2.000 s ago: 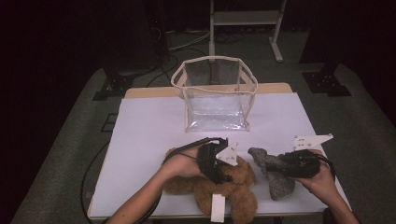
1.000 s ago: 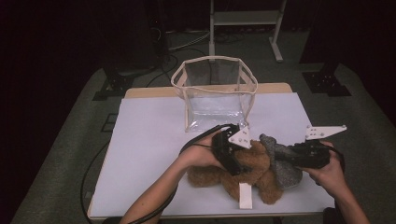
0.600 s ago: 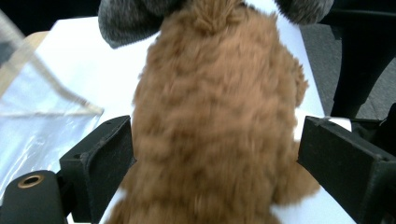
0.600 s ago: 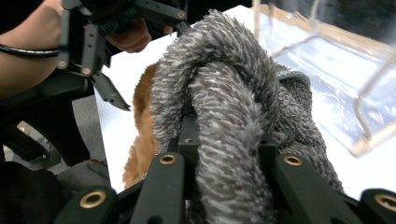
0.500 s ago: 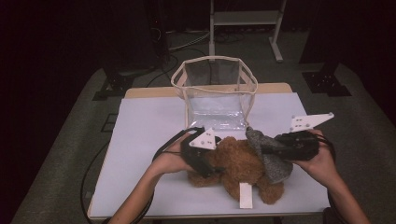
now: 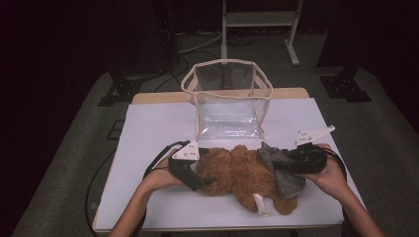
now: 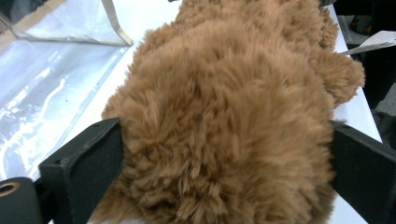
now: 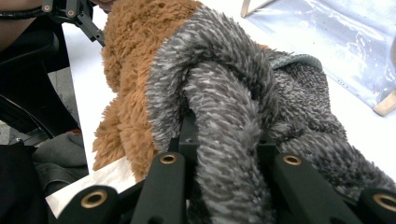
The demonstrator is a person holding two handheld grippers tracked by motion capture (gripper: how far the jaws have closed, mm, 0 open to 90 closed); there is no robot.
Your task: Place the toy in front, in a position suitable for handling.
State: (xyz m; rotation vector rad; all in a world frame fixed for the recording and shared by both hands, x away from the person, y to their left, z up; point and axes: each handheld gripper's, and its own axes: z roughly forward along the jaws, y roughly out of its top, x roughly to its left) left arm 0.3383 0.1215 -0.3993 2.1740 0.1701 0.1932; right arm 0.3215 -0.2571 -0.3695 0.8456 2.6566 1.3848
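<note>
A brown plush bear [image 6: 242, 173] lies crosswise on the white table [image 6: 148, 128], near its front edge. My left gripper [image 6: 203, 178] is at the bear's left end. In the left gripper view its jaws press into the fur of the bear [image 7: 224, 93] from both sides, so my left gripper [image 7: 224, 154] is shut on it. A grey fuzzy cloth [image 6: 289, 183] drapes over the bear's right side. My right gripper [image 6: 284, 165] is shut on this grey cloth [image 8: 224, 93], which bunches between the jaws of my right gripper [image 8: 224, 154], with the bear [image 8: 126, 56] just behind.
A clear plastic bag [image 6: 225, 63] with beige trim stands open at the back middle of the table, close behind the bear. Its wall shows in the gripper views [image 7: 46, 84] [image 8: 336, 37]. A white label [image 6: 259, 203] hangs from the bear. Dark floor surrounds the table.
The bear has been drawn away from the front edge and turned crosswise. My left gripper slid left to the bear's end. The grey cloth now lies over the bear's right side.
</note>
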